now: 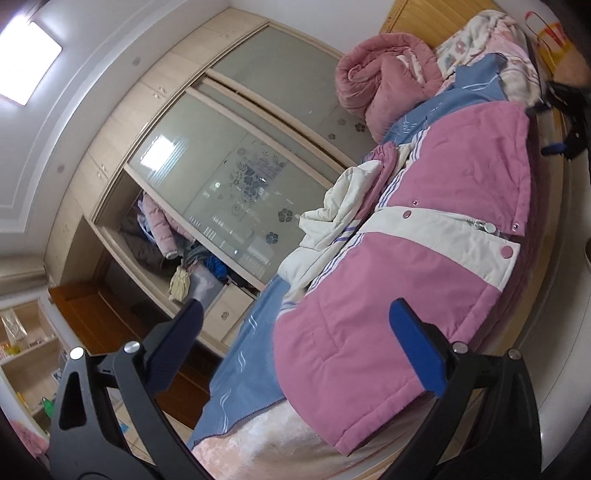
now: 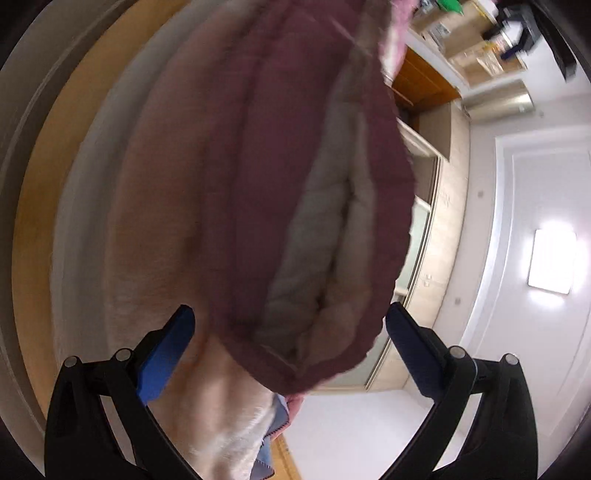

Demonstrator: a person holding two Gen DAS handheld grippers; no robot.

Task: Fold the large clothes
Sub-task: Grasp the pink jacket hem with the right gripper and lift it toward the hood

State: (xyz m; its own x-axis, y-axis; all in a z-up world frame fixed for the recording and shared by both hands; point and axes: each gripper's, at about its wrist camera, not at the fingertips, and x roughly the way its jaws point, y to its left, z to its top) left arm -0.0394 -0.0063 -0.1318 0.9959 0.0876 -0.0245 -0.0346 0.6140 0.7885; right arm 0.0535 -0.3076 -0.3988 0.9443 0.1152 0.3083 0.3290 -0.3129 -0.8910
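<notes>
Bedroom background, non-task items only.
Wardrobe [image 1: 207, 155]: sliding frosted-glass doors with blue floral decals, one bay open with hanging clothes [image 1: 159, 232] stuffed inside. Rolled pink quilt [image 1: 384, 77] near the wooden headboard [image 1: 436, 22], patterned blanket [image 1: 491, 48] beside it. Blue bedsheet [image 1: 251, 354] over the bed. Ceiling light [image 1: 29, 62] on. Open shelf unit [image 1: 26, 350] far left, brown wooden door [image 2: 421, 81] next to it.

A ceiling panel [image 1: 31, 57] lit the room brightly, glaring off the wardrobe glass [image 1: 221, 177]. The right wrist view was motion-blurred; both views bent at their edges.
</notes>
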